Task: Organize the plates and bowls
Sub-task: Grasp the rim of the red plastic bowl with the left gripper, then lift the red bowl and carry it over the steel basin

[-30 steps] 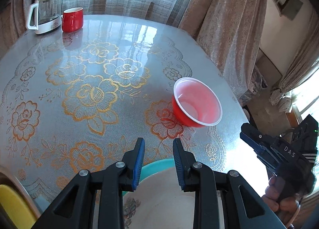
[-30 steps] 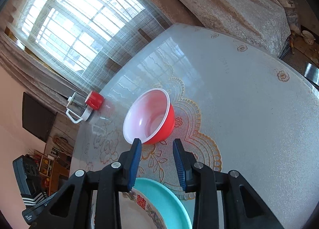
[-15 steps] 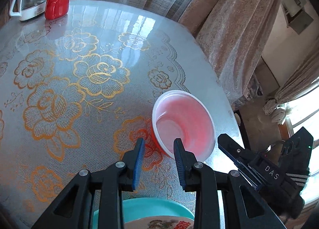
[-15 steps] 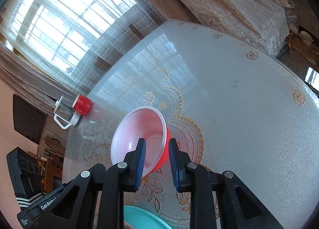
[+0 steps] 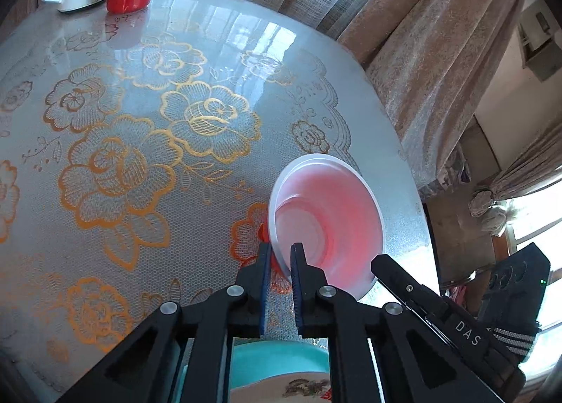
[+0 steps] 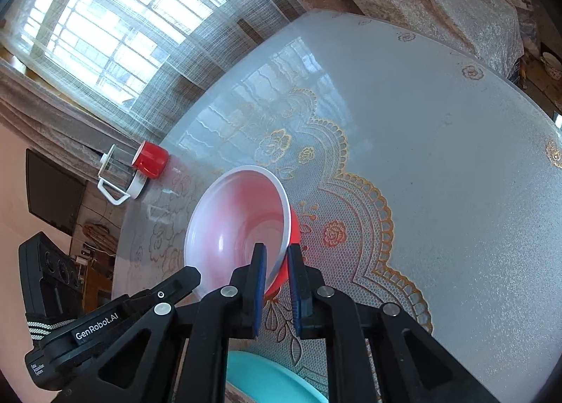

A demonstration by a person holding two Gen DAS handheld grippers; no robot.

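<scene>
Both tongs pinch the red bowl (image 5: 326,224) by its thin white rim. Left tongs (image 5: 280,255) clamp the near left edge, and right tongs (image 6: 276,259) clamp the near right edge. It sits on the flowery bench (image 5: 140,129), just past the blue plate (image 5: 277,357). It looks light, bendy and slippery, so two rim grips should keep it level.

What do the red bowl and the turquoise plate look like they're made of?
The red bowl looks like thin plastic: light glows pink through its white inside and the rim is very thin. Both grippers, left and right, pinch that rim. The turquoise plate is smooth and opaque with a soft sheen, perhaps melamine or glazed ceramic; too little shows to tell.
</scene>
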